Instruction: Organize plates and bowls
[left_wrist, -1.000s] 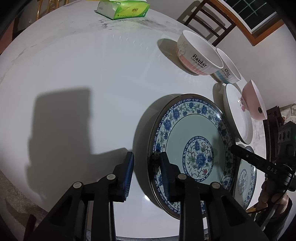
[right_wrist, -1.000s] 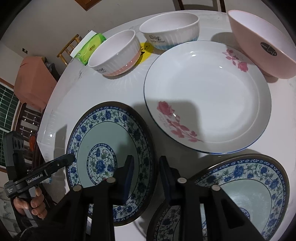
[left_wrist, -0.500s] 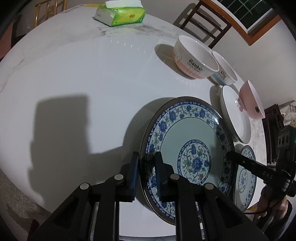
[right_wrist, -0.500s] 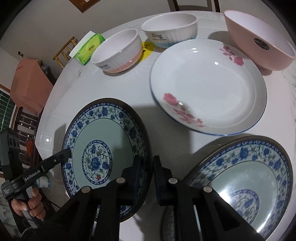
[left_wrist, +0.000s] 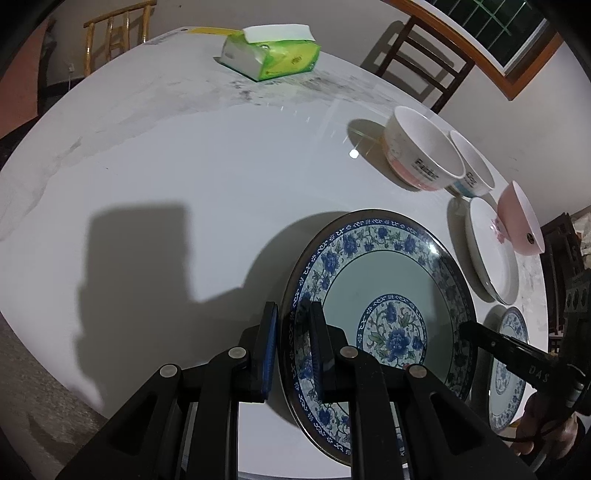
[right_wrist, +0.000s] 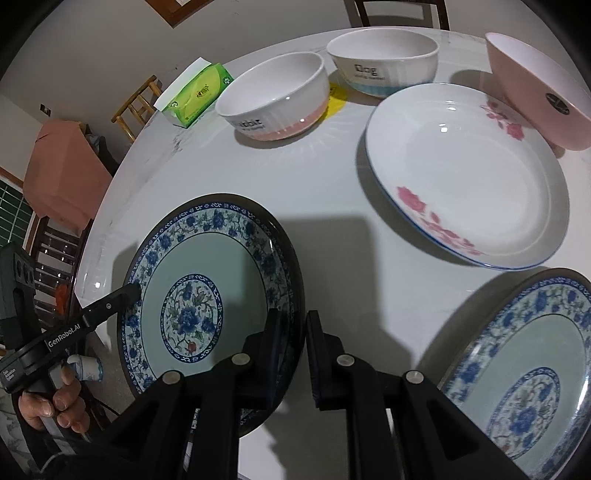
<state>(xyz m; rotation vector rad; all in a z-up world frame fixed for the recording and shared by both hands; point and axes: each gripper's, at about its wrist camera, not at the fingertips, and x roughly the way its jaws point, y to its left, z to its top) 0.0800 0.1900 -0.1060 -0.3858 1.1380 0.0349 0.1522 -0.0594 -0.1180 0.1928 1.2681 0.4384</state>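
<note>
A blue floral plate (left_wrist: 380, 288) (right_wrist: 207, 273) is held at both sides, raised off the white table (left_wrist: 184, 166). My left gripper (left_wrist: 291, 332) is shut on its left rim. My right gripper (right_wrist: 293, 336) is shut on its opposite rim; it shows in the left wrist view (left_wrist: 491, 339). A second blue floral plate (right_wrist: 528, 373) (left_wrist: 508, 369) lies at the right. A white plate with pink flowers (right_wrist: 465, 177) (left_wrist: 487, 247) lies beyond.
A white and pink bowl (right_wrist: 277, 96) (left_wrist: 421, 151), a white and blue bowl (right_wrist: 384, 59) and a pink bowl (right_wrist: 535, 85) (left_wrist: 521, 221) stand at the far side. A green tissue pack (left_wrist: 269, 55) (right_wrist: 195, 92) lies near the far edge. Chairs stand around the table.
Both grippers have closed on opposite rims of the blue floral plate. The plate has lifted and tilted slightly.
</note>
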